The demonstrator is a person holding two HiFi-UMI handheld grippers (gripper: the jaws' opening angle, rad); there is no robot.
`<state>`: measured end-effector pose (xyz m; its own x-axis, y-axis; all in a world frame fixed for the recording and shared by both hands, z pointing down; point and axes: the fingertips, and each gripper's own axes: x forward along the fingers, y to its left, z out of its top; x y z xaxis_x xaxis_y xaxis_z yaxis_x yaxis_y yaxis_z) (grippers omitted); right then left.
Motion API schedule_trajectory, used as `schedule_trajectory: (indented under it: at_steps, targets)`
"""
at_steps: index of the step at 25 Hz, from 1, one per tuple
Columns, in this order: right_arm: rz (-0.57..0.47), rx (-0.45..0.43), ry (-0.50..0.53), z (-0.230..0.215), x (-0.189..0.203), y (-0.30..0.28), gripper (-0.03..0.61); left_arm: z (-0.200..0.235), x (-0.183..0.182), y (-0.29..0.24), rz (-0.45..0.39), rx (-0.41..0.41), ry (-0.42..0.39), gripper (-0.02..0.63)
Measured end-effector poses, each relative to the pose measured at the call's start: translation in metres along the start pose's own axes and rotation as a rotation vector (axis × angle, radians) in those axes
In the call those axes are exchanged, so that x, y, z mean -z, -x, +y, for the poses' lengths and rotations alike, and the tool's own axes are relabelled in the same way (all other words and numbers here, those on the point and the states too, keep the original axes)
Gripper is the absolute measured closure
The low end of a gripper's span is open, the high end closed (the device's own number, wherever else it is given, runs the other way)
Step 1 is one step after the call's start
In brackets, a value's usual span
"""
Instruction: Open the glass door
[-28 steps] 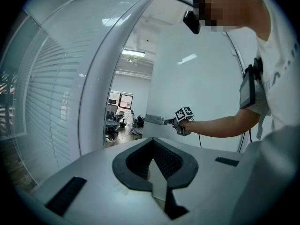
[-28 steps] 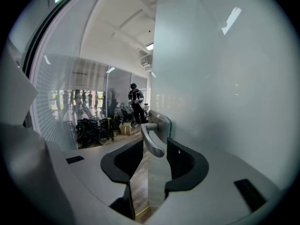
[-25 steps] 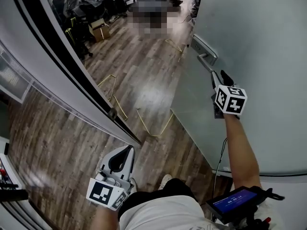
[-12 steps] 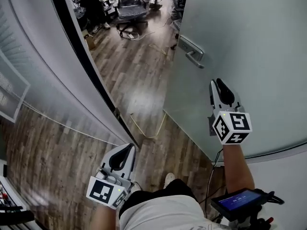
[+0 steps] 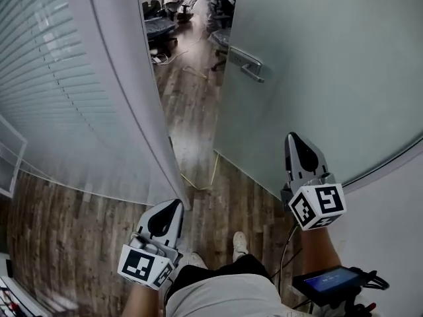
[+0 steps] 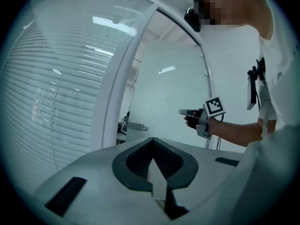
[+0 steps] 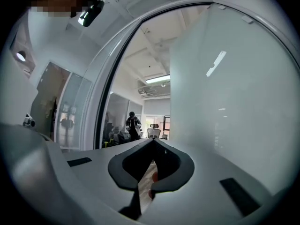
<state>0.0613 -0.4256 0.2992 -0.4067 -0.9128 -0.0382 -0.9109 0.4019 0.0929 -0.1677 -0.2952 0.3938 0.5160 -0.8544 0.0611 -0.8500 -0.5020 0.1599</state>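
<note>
Here the glass door (image 5: 324, 71) stands swung inward at the right, with a clear gap between its free edge and the white door frame (image 5: 125, 104). Through that gap the wooden floor (image 5: 195, 111) and office chairs (image 5: 157, 15) of the next room are visible.

Right gripper (image 5: 297, 147): a second ago it was up at the lever handle (image 5: 246, 63); it has now come off the handle and dropped back towards the person's side, well apart from it and pointing along the face of the frosted pane. Its jaws have just been closing and now sit pressed together with nothing between them.

Left gripper (image 5: 168, 215): low at the person's left, near the foot of the frame, its jaws also together and empty. It touches neither door nor frame.

The frosted partition with blinds (image 5: 59, 91) now fills far more of the left side than before, and the doorway lies more nearly straight ahead, which suggests the person has stepped towards the opening.

Reading for the task: the door is unlatched and ajar and no tool is on it, so the opening looks essentially done; at most, a further push on the leaf would widen the gap.
</note>
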Motion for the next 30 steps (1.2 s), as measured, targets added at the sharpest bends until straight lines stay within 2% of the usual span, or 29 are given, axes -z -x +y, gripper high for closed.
schedule_trajectory:
  at_steps: [6, 13, 18, 22, 30]
  targets:
    - [0.038, -0.062, -0.045, 0.033, -0.004, 0.04, 0.575, -0.005, -0.016, -0.004, 0.0, 0.023, 0.008, 0.62]
    - [0.038, -0.093, -0.055, 0.093, 0.001, 0.101, 0.575, -0.011, -0.015, 0.036, -0.04, 0.03, 0.004, 0.62]
    - [0.068, -0.096, -0.058, 0.09, 0.014, 0.129, 0.575, -0.028, -0.013, 0.042, -0.046, 0.025, 0.001, 0.62]
    - [0.083, -0.097, -0.083, 0.083, 0.016, 0.16, 0.575, -0.057, -0.018, 0.054, -0.044, 0.027, -0.007, 0.62]
    - [0.027, -0.186, -0.112, 0.063, 0.006, 0.22, 0.575, -0.133, -0.017, 0.082, -0.033, -0.044, -0.046, 0.62]
